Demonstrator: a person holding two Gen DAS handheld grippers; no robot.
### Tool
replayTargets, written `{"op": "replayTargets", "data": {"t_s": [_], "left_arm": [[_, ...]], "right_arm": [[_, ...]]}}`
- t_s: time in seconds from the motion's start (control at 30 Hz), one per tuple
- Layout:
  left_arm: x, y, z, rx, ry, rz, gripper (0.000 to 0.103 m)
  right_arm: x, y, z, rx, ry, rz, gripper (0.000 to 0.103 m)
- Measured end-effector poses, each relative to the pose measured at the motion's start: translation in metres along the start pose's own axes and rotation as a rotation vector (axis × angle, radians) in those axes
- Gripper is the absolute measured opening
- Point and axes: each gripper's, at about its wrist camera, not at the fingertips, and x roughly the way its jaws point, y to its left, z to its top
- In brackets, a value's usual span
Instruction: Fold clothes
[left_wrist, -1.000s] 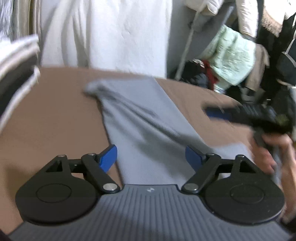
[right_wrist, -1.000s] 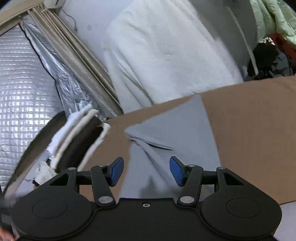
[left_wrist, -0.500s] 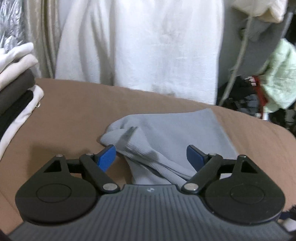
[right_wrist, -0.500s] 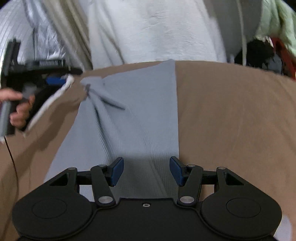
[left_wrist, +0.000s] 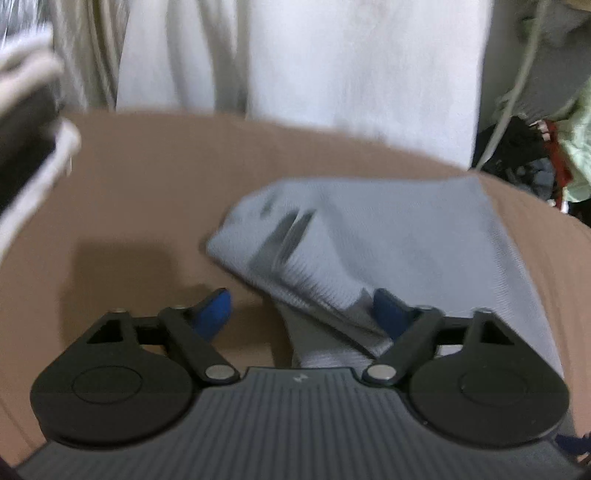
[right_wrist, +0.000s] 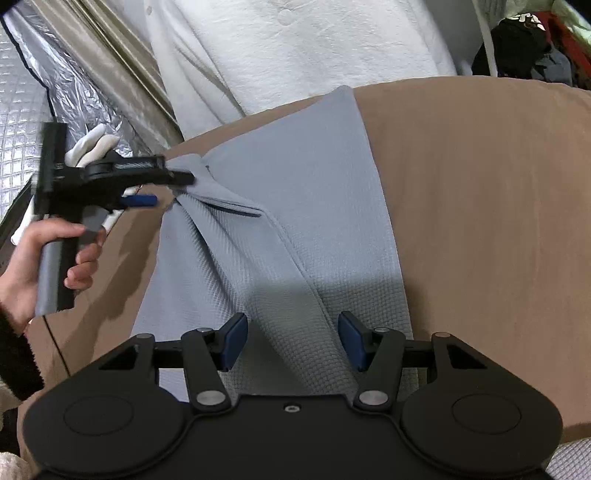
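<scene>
A grey waffle-knit garment lies lengthwise on the brown surface, with a long fold running down it and a bunched far-left corner. My right gripper hovers open over its near end, nothing between the fingers. A hand holds my left gripper at the bunched corner. In the blurred left wrist view the left gripper is open, and the garment's raised fold sits between the fingers, close to the right fingertip.
A stack of folded white and dark clothes sits at the far left edge, also seen as the folded stack. White fleecy cloth hangs behind the surface. Silver foil lines the left wall. A clothes heap lies at the back right.
The left gripper has moved right and down onto the garment's bunched corner, which now lies between its open fingers. The right gripper stays open over the near end.
</scene>
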Motion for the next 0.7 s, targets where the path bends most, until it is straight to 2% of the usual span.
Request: {"op": "replayTargets", "data": {"t_s": [0.03,0.1,0.23,0.37,0.43,0.47,0.53,0.7], "left_arm": [[0.002,0.0,0.001,0.006,0.003,-0.011,0.017],[-0.002,-0.006,0.004,0.04,-0.023,0.0,0.012],[-0.02,-0.037,0.018,0.198,-0.086,0.009,0.009],[-0.039,-0.069,0.033,0.359,-0.15,0.018,0.008],[-0.045,-0.082,0.043,0.397,-0.164,0.004,0.008],[-0.044,-0.087,0.049,0.405,-0.168,-0.003,0.005],[-0.042,-0.099,0.06,0.416,-0.174,-0.017,0.006],[-0.017,-0.11,0.084,0.311,-0.157,-0.075,0.006]], "right_arm": [[0.0,-0.001,0.0,0.001,0.001,0.002,0.06],[0.0,-0.004,0.0,0.007,0.0,0.013,0.06],[0.007,-0.005,-0.003,-0.013,-0.003,0.035,0.058],[0.008,0.0,-0.005,-0.066,-0.048,0.001,0.023],[0.004,-0.001,-0.006,-0.076,-0.074,0.002,0.02],[0.001,-0.001,-0.006,-0.076,-0.087,-0.003,0.012],[-0.004,-0.001,-0.005,-0.077,-0.114,-0.013,0.012],[-0.014,-0.003,-0.001,-0.072,-0.171,-0.042,0.009]]}}
